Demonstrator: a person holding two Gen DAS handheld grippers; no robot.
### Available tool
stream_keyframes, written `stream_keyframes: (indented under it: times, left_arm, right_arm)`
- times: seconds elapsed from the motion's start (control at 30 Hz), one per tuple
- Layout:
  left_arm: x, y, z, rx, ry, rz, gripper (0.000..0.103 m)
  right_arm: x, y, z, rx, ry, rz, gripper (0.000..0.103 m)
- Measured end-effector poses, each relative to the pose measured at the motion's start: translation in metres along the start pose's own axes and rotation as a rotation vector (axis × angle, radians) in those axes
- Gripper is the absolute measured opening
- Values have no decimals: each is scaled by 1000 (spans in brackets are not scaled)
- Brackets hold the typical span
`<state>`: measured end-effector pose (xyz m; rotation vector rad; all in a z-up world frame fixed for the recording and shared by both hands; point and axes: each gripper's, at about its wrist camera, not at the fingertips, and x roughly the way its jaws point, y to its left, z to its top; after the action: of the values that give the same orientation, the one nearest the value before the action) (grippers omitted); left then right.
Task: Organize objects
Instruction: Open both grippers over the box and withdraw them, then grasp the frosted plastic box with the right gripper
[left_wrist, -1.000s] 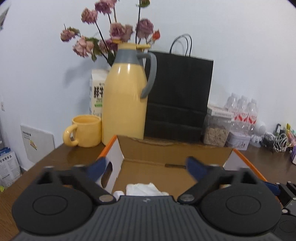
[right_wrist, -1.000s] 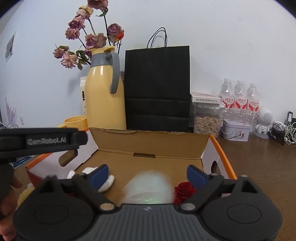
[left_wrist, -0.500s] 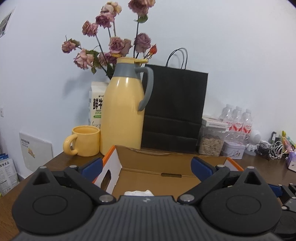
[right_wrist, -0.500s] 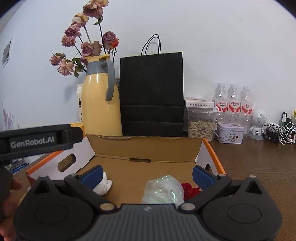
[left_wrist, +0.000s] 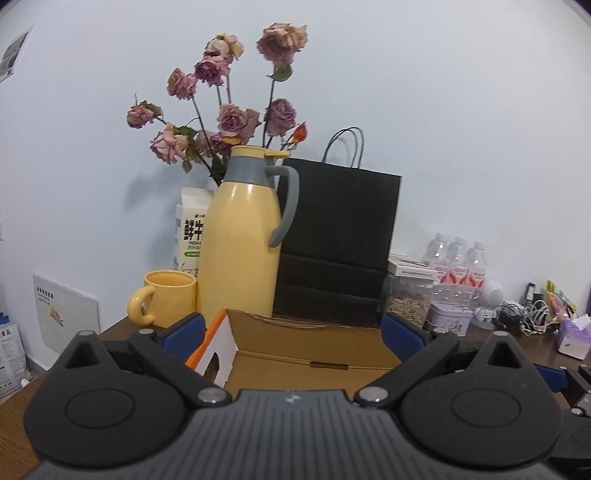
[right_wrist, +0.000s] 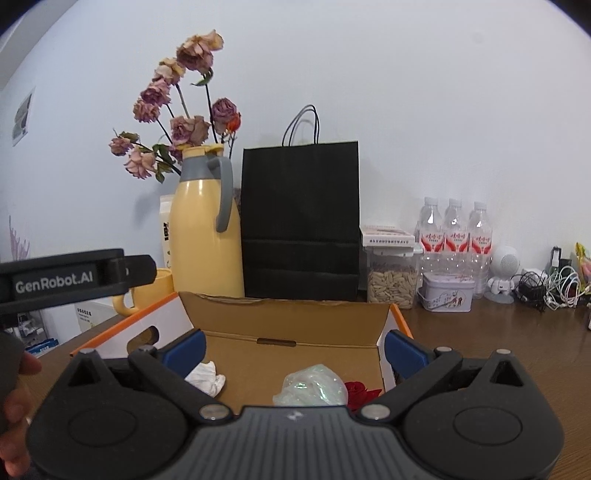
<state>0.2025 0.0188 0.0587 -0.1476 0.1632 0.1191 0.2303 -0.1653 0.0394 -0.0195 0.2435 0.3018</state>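
Note:
An open cardboard box (right_wrist: 288, 310) with orange-edged white side flaps sits on the wooden table; it also shows in the left wrist view (left_wrist: 306, 328). Inside it lie a white crumpled tissue (right_wrist: 207, 380), a clear plastic bag (right_wrist: 314, 387) and a red flower (right_wrist: 360, 393). My right gripper (right_wrist: 293, 349) is open and empty, above the box's near side. My left gripper (left_wrist: 291, 334) is open and empty, raised over the box's left part; its body hides the box floor. The left gripper's body (right_wrist: 74, 275) shows at the left of the right wrist view.
Behind the box stand a yellow thermos jug (left_wrist: 240, 240), a yellow mug (left_wrist: 166, 302), a milk carton (left_wrist: 192, 229), dried roses (left_wrist: 229, 122) and a black paper bag (left_wrist: 336, 243). To the right are a seed jar (right_wrist: 391, 277), a tin (right_wrist: 447, 291), water bottles (right_wrist: 454, 236) and cables (right_wrist: 550, 284).
Both grippers have lifted and pulled back from the box and stayed open. The plastic bag, blurred a second ago, now lies still in the box. The tissue has dropped out of the left view.

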Motion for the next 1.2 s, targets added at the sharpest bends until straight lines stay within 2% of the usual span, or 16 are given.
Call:
stream_keyframes:
  times: [0.3, 0.57, 0.87, 1.2]
  left_arm:
    - [-29, -2, 5, 13, -17, -30, 103]
    - [-49, 0, 7, 34, 3, -28, 103]
    - [-81, 7, 4, 75, 36, -32, 103]
    - [-106, 33, -15, 107, 125, -2, 103]
  right_arm:
    - [-24, -3, 4, -16, -25, -4, 103]
    - [-46, -7, 0, -29, -6, -7, 103]
    - [-79, -16, -15, -58, 62, -16, 103]
    - [-100, -36, -51, -75, 212, -40, 103]
